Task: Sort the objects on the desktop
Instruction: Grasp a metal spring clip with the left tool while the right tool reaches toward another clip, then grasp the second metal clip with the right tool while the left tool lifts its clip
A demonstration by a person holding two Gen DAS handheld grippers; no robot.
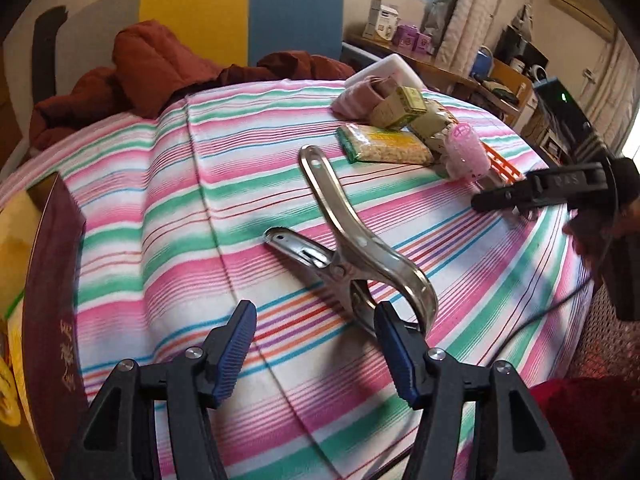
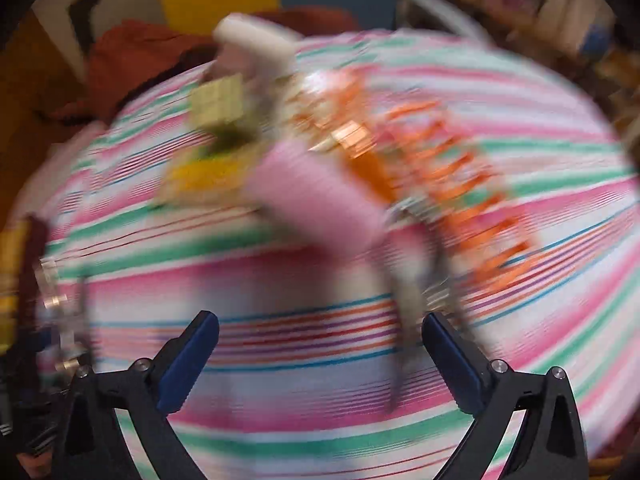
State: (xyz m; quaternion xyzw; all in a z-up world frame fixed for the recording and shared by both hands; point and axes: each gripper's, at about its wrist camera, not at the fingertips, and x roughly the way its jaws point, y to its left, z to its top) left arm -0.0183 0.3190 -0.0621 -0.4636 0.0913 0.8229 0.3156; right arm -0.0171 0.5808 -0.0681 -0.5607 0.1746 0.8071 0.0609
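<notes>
A big shiny metal spring clip lies on the striped cloth, its curved end just beyond the right finger of my left gripper. That gripper is open, with only cloth between its blue pads. From the right edge my right gripper comes in side-on over a small metal piece. The right wrist view is blurred: my right gripper is open wide over the cloth, and a thin grey-metal thing lies near its right finger, untouched by the pads.
At the back right is a pile: pink cloth, green box, yellow packet, pink holder, orange rack, white block. A dark red box stands at the left edge, a rust-red quilt behind.
</notes>
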